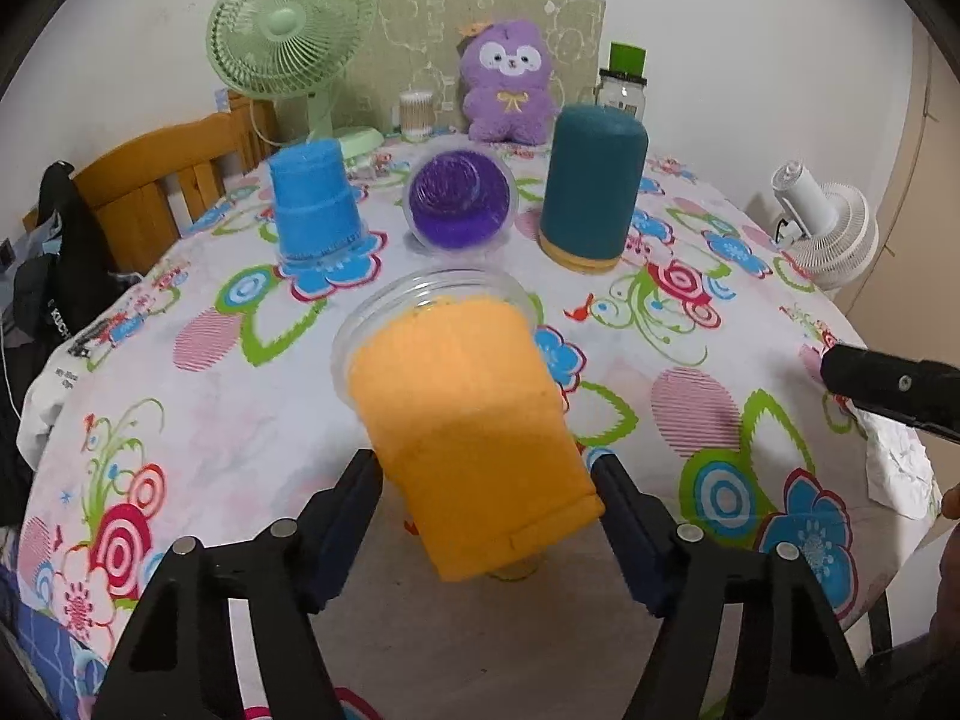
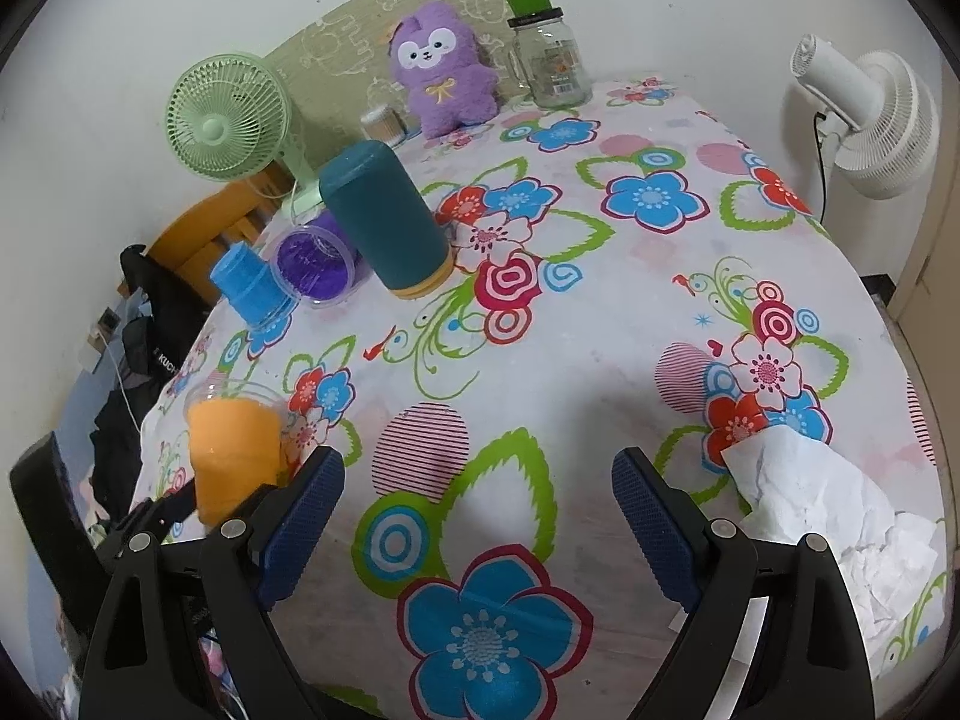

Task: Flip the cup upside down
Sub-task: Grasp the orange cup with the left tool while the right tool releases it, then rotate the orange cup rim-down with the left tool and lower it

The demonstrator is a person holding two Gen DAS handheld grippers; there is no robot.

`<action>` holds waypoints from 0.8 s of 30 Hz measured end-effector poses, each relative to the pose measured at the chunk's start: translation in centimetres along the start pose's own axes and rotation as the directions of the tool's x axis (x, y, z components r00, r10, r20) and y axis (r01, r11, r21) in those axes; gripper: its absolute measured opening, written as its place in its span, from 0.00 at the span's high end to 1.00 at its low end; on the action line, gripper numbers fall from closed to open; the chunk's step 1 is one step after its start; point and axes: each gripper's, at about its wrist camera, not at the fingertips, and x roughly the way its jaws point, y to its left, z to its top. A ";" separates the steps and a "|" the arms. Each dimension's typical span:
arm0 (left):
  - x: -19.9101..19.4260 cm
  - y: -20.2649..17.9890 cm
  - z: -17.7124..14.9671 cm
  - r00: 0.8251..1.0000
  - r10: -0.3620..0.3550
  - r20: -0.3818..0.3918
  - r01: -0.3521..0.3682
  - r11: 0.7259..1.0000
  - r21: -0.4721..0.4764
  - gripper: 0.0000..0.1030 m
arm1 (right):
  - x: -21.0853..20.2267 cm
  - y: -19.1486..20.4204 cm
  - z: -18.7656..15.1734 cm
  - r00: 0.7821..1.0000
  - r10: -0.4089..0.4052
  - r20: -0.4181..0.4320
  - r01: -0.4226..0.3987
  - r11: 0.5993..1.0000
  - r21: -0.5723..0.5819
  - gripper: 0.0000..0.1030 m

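An orange cup with a clear rim is between the fingers of my left gripper, which is shut on it. The cup is tilted, its open rim pointing away and up over the flowered table. In the right wrist view the orange cup is at the left, held above the table edge. My right gripper is open and empty over the tablecloth. A purple cup lies on its side, mouth toward me. A blue cup and a teal cup stand upside down.
A green fan, a purple plush toy, a jar of cotton swabs and a glass jar with a green lid stand at the back. A white fan is at the right. Crumpled paper lies near the right gripper. A wooden chair stands at the left.
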 end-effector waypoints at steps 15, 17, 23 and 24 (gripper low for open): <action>-1.6 1.1 0.3 1.000 0.013 0.027 -0.013 1.000 0.004 0.16 | -0.2 1.5 -0.3 1.000 0.012 -0.001 -0.012 1.000 -0.027 0.10; -1.2 1.1 -0.1 1.000 0.013 0.013 -0.013 1.000 0.006 0.03 | -0.1 1.5 -0.3 1.000 0.008 -0.003 -0.008 1.000 -0.028 0.10; -0.1 1.0 -0.6 1.000 0.011 -0.015 -0.011 1.000 0.023 0.25 | 0.0 1.8 -0.3 1.000 0.004 -0.007 -0.005 0.999 -0.033 0.10; 0.0 1.1 -0.6 1.000 0.008 -0.020 -0.007 1.000 0.022 0.31 | 0.1 1.8 -0.3 1.000 0.004 -0.007 -0.004 0.999 -0.032 0.10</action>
